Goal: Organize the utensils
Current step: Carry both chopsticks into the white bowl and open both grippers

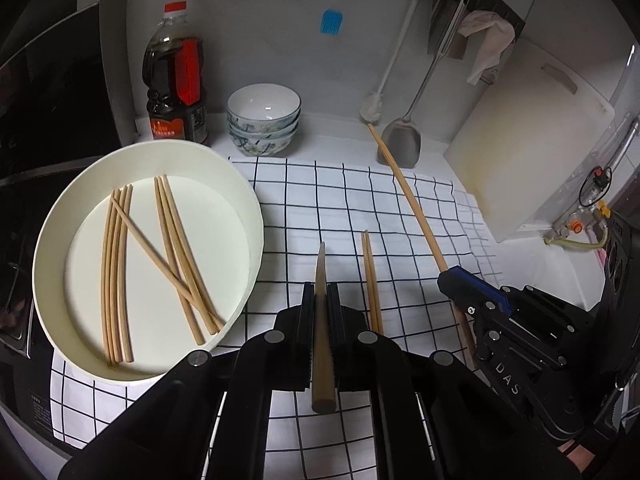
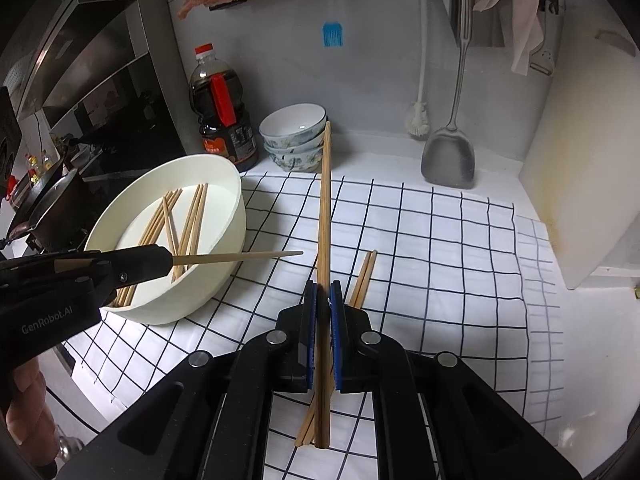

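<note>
A white round basin sits at the left on the checked cloth and holds several wooden chopsticks. My left gripper is shut on a single chopstick, beside the basin's right rim. My right gripper is shut on a long chopstick that points toward the back wall. A pair of chopsticks lies on the cloth between the two grippers.
A dark sauce bottle, stacked bowls, a metal spatula and a white brush stand at the back wall. A white cutting board leans at the right. A stove and pan are at the left.
</note>
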Demonstrator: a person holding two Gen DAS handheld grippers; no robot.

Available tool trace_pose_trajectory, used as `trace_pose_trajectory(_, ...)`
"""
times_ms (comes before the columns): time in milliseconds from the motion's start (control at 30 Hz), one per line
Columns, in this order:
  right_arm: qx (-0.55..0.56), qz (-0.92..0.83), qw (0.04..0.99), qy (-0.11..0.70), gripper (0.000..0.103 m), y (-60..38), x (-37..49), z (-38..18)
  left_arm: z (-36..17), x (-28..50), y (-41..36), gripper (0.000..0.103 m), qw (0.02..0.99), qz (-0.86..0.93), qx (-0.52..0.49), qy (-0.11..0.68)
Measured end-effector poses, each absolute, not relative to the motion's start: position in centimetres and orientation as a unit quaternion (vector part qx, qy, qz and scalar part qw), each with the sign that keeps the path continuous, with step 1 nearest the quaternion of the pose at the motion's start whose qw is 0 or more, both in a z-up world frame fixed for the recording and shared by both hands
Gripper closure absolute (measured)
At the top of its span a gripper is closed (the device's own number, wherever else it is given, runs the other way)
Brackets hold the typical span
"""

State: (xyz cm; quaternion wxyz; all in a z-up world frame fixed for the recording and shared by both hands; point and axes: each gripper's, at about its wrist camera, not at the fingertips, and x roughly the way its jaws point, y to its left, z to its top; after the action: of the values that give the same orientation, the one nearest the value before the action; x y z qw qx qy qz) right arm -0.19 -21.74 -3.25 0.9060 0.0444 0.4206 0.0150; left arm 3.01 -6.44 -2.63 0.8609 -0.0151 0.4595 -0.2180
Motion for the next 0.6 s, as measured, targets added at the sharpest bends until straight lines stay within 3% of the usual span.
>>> trace_pose_trajectory(367,0.025,0.048,0.918,0.394,0.096,-18.6,1.3,-0.3,1.6,2.9,-1.9,0.096,0.891,-0.184,-0.046,0.413)
trace_pose_trajectory(600,0.009,0.105,0.912,0.397,0.096,-13.2,4.7,-0.4,1.6,4.6,4.1,0.096,0.906,-0.112,-0.066,0.404)
